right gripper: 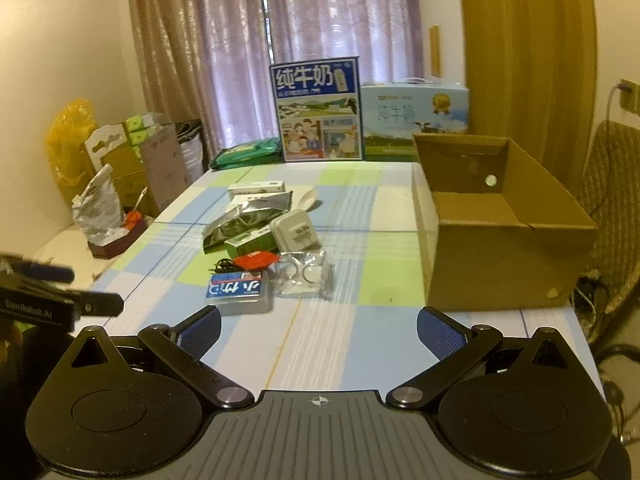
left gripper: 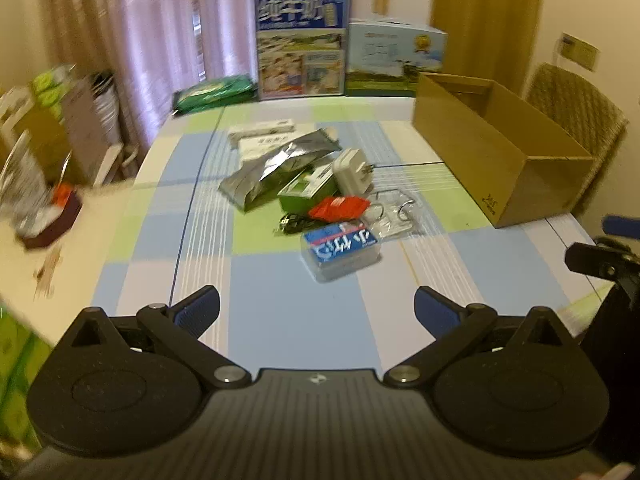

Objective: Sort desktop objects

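Observation:
A heap of small items lies mid-table: a blue tissue pack [left gripper: 340,249] [right gripper: 239,291], a red packet [left gripper: 340,207] [right gripper: 256,260], a clear bag with metal rings [left gripper: 396,212] [right gripper: 302,274], a white charger [left gripper: 352,171] [right gripper: 295,233], a green box [left gripper: 306,192] [right gripper: 250,243], silver foil bags [left gripper: 276,168] [right gripper: 240,220] and a black cable [left gripper: 294,222] [right gripper: 224,266]. An open cardboard box [left gripper: 496,148] [right gripper: 496,220] stands at the right. My left gripper [left gripper: 316,312] hangs open short of the tissue pack. My right gripper [right gripper: 318,330] is open too, with nothing between its fingers.
Two milk cartons [left gripper: 301,46] [right gripper: 414,116] and a green package [left gripper: 216,94] stand at the table's far edge. A wicker chair [left gripper: 576,116] sits behind the cardboard box. A side surface at the left holds a foil bag on a dark tray [right gripper: 106,220]. Checked cloth lies bare near the grippers.

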Demonstrator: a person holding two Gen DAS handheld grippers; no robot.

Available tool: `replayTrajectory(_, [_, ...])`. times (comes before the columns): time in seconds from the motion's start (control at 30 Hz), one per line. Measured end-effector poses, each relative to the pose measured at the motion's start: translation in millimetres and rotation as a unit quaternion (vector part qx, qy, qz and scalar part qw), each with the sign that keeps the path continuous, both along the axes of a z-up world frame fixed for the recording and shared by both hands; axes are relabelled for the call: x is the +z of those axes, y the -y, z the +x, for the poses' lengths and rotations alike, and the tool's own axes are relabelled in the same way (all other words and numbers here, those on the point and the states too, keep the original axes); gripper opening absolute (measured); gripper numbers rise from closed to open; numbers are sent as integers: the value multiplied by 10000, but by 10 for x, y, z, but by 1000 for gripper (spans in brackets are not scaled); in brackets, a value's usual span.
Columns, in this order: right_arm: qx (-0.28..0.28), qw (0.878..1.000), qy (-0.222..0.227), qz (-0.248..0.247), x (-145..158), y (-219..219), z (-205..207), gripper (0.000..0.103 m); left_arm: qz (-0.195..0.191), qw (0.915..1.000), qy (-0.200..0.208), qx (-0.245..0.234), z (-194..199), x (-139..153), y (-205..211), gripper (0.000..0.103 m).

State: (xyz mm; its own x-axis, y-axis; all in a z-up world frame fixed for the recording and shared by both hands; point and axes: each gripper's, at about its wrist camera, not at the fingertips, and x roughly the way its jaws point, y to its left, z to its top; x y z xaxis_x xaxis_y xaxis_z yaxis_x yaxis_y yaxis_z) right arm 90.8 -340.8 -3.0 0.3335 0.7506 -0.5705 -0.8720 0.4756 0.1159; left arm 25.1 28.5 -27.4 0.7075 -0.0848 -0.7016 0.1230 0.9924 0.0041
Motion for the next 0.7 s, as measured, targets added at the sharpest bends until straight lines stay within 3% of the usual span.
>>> replayTrajectory(0.23, [236,9994,189,-193,-90,-327,116,101,472,9956,2,-809,423,-12,-35,102])
replayTrajectory(0.47, [533,9973,196,-464,-328,-717,273,101,319,9889,-69,-1449,875,-172,-127,99])
replayTrajectory(0.7, [733,9945,187,-723,-696,-1147,514,101,730,9712,-318,-2245,1268,-619,-52,92])
